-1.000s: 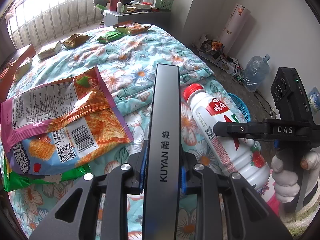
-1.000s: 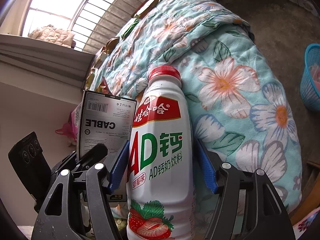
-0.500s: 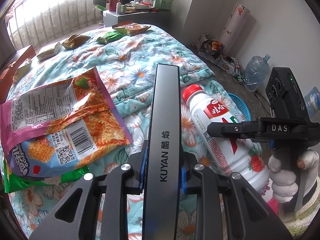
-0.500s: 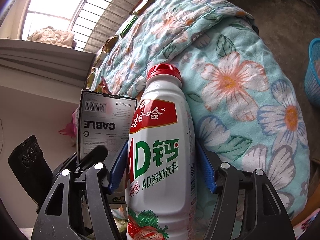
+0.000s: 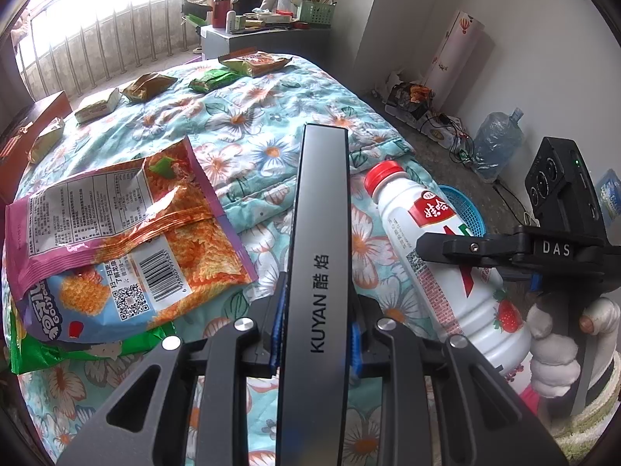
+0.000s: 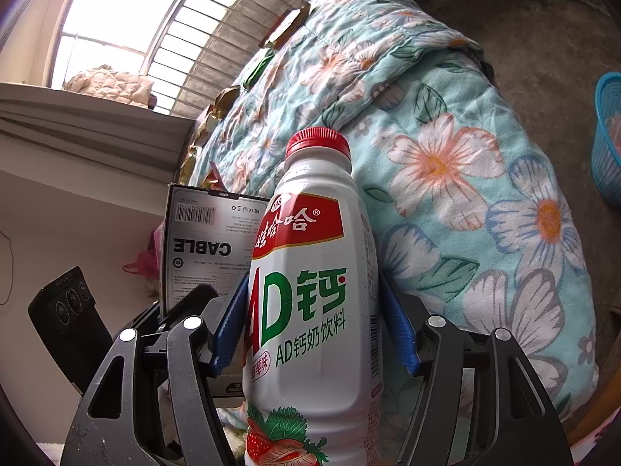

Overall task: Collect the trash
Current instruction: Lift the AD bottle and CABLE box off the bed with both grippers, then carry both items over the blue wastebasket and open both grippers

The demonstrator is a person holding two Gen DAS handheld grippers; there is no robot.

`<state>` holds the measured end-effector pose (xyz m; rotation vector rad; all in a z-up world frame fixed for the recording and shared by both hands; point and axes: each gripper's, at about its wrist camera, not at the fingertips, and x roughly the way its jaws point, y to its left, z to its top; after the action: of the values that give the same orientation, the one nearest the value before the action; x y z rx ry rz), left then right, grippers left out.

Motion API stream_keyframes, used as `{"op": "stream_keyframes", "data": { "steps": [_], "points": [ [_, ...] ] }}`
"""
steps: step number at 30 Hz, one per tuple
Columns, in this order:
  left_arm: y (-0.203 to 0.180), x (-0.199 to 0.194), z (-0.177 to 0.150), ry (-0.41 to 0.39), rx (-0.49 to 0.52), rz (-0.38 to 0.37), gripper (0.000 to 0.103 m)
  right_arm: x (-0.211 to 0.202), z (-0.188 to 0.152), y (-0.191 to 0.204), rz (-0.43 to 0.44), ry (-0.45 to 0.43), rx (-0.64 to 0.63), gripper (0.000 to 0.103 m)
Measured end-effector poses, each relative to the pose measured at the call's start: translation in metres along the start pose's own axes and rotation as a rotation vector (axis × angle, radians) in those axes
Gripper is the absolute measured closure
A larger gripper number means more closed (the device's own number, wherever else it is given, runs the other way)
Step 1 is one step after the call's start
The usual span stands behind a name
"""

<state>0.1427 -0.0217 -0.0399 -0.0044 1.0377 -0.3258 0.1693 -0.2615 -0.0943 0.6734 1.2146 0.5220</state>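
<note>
Left wrist view, left side of frame: orange-and-pink snack bag (image 5: 116,240) lies on the floral quilt (image 5: 248,124), barcode and QR code showing, over a green wrapper (image 5: 77,349) at lower left. Five smaller wrappers (image 5: 151,86) are strung across the quilt's far edge, upper left to upper centre.

Centre: left gripper (image 5: 314,330) clamps its blue pads on a long grey box (image 5: 320,256) printed "KUYAN". In the right wrist view the box's (image 6: 209,248) back reads "CABLE", upside down, with a barcode.

Right of centre: one white bottle (image 5: 438,256), red cap, strawberry picture, tilted over the quilt's edge. Right wrist view shows its (image 6: 310,303) label: "AD" in red and green, Chinese characters. Right gripper (image 6: 314,326) has both blue pads pressed on the bottle's sides.

Far right: gloved hand (image 5: 559,349) wraps a black handle marked "DAS". Blue basket (image 5: 465,209) sits on the floor behind the bottle.
</note>
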Motion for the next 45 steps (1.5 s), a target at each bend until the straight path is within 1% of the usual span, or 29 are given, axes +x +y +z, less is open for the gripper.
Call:
{"op": "stream_keyframes", "data": {
  "steps": [10,18,21,24,27,30,33,37,40,42,45],
  "points": [
    [-0.011,-0.014,0.004,-0.039,0.019,0.006,0.078,-0.021,-0.004,0.002,0.024,-0.048,-0.009,0.042],
    [-0.031,-0.026,0.012,-0.072,0.064,-0.004,0.078,-0.051,-0.009,-0.009,0.039,-0.116,-0.005,0.043],
    [-0.042,-0.030,0.020,-0.087,0.091,-0.024,0.078,-0.070,-0.010,-0.016,0.045,-0.164,0.003,0.043],
    [-0.057,-0.034,0.033,-0.114,0.131,-0.056,0.078,-0.097,-0.011,-0.027,0.032,-0.231,0.025,0.043],
    [-0.078,-0.033,0.050,-0.131,0.180,-0.106,0.078,-0.129,-0.013,-0.045,0.005,-0.320,0.065,0.043],
    [-0.106,-0.024,0.069,-0.122,0.234,-0.169,0.078,-0.166,-0.017,-0.069,-0.028,-0.418,0.121,0.043],
    [-0.138,-0.008,0.088,-0.086,0.267,-0.245,0.078,-0.202,-0.026,-0.097,-0.053,-0.505,0.188,0.043],
    [-0.178,0.027,0.110,0.014,0.269,-0.358,0.078,-0.233,-0.034,-0.137,-0.081,-0.575,0.288,0.042],
    [-0.210,0.062,0.122,0.086,0.294,-0.389,0.078,-0.237,-0.035,-0.165,-0.074,-0.579,0.363,0.042],
    [-0.229,0.085,0.126,0.128,0.307,-0.395,0.078,-0.232,-0.025,-0.180,-0.074,-0.567,0.401,0.042],
    [-0.255,0.126,0.137,0.212,0.292,-0.427,0.078,-0.221,-0.015,-0.207,-0.052,-0.532,0.459,0.042]
  ]
}}
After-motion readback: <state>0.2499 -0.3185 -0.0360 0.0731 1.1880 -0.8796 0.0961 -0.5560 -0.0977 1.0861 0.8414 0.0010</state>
